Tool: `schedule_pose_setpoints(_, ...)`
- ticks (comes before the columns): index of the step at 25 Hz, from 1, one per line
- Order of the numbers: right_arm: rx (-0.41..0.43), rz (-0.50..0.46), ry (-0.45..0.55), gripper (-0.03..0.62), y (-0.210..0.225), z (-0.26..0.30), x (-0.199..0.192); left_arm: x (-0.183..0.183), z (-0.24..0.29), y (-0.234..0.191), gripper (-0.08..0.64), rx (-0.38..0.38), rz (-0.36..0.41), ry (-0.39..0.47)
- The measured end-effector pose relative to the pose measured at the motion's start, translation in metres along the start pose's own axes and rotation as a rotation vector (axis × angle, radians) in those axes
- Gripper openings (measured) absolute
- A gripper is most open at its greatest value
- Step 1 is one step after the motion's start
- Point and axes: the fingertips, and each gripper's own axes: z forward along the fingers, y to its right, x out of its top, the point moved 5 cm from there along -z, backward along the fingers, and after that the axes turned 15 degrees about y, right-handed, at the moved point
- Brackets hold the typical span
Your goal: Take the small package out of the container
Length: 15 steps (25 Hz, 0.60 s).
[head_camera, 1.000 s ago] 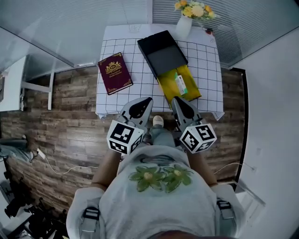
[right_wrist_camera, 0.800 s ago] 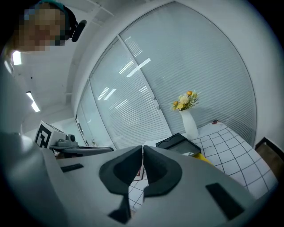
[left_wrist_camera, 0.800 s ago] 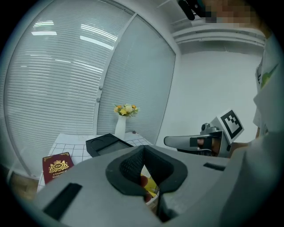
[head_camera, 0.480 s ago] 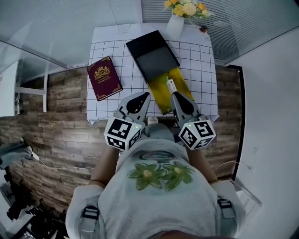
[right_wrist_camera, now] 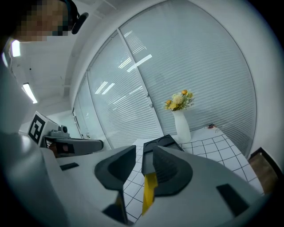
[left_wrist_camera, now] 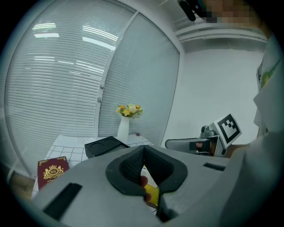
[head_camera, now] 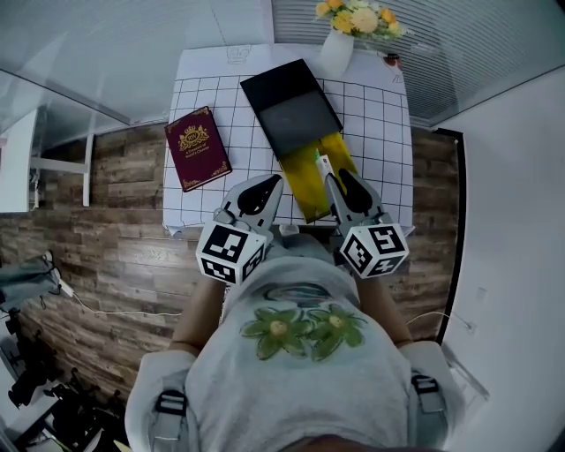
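Package [head_camera: 324, 165] ahead, right hand-held gripper [head_camera: 338, 179] (opening, empty)

I see tablecloth [head_camera: 212, 97]: white, thin black squares all over. Lid [head_camera: 291, 106]: black. Container [head_camera: 309, 185]: yellow. Small package [head_camera: 324, 166]: looks whitish. Book [head_camera: 197, 148]: dark red, gold picture on front. Vase [head_camera: 335, 55]: white. Flowers [head_camera: 357, 18]: yellow, orange. Floor [head_camera: 106, 238]: brown wood stripes. Person's shirt [head_camera: 300, 371]: grey, green leaves.

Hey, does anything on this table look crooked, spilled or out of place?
Nothing is spilled. The black container lies askew to the checked tablecloth, its yellow tray slid out toward the near edge with the small package inside. The red book is tilted too.
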Motion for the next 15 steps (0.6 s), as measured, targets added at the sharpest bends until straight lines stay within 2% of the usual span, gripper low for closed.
schedule_pose_setpoints(7,-0.064,-0.091,-0.110,0.198,0.017,0.008,-0.023,0.004,0.004,-0.005,0.006,0.011,0.001,0.000)
schedule_pose_setpoints(15,-0.090,-0.138,-0.189,0.221,0.031,0.016,-0.043,0.003,0.010,-0.008,0.007,0.009,0.001,-0.010)
